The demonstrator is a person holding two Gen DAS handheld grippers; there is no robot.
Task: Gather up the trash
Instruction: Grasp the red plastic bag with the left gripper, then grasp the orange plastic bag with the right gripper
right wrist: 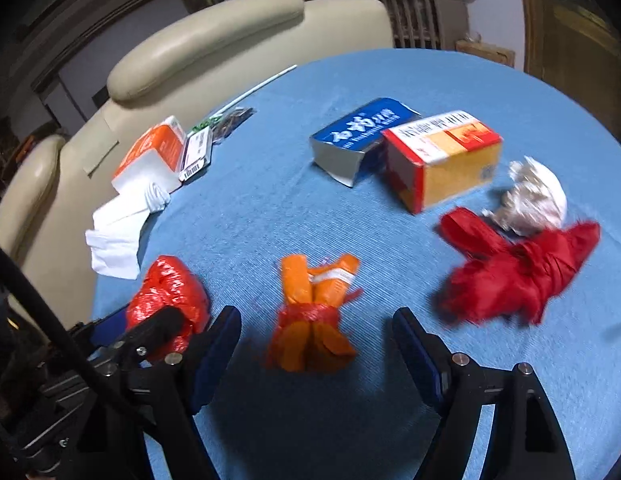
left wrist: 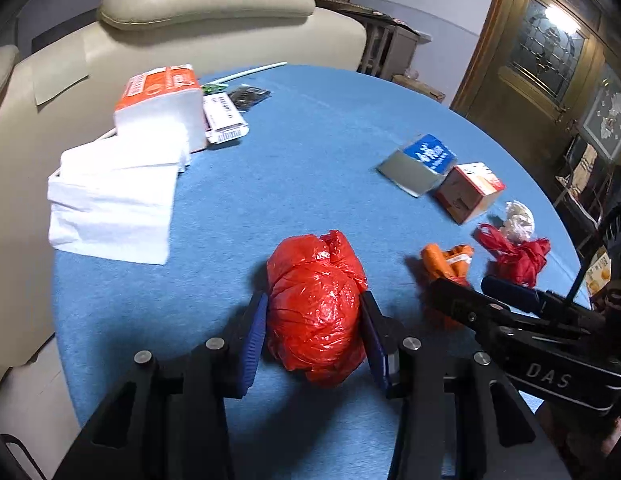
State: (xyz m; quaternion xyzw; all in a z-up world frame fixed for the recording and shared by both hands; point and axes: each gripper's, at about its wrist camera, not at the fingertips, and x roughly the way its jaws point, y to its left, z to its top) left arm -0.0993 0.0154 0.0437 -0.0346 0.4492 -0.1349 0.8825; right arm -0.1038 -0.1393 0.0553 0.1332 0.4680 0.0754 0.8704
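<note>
The left gripper (left wrist: 313, 312) is clamped on a scrunched-up red plastic bag (left wrist: 316, 308), one blue pad pressing each side of it, so that piece of trash is firmly pinched just above the blue table (left wrist: 302, 152).

The right gripper (right wrist: 315, 344) sits with its jaws spread wide and nothing squeezed. An orange wrapper bundle (right wrist: 314, 312) tied with a red band lies on the table between its two fingers, but neither pad touches it, with clear gaps on both sides. In the left wrist view the right gripper (left wrist: 468, 284) comes in from the right of the left one, its tips around that same orange bundle (left wrist: 446, 264).

Further out, past the right gripper and to its right, there's a crumpled dark red bag (right wrist: 518, 276), with a ball of whitish crumpled paper (right wrist: 534, 196) just behind it. Straight ahead lie a red and yellow box (right wrist: 442, 160) and a flattened blue carton (right wrist: 358, 132), touching each other.

Off to the left gripper's far left, an orange tissue pack (left wrist: 162, 104) sits near the table edge with white tissues (left wrist: 114, 200) spilling out, with a small white barcoded box (left wrist: 224, 118) beside it. A cream armchair (left wrist: 206, 4) stands beyond the table.
</note>
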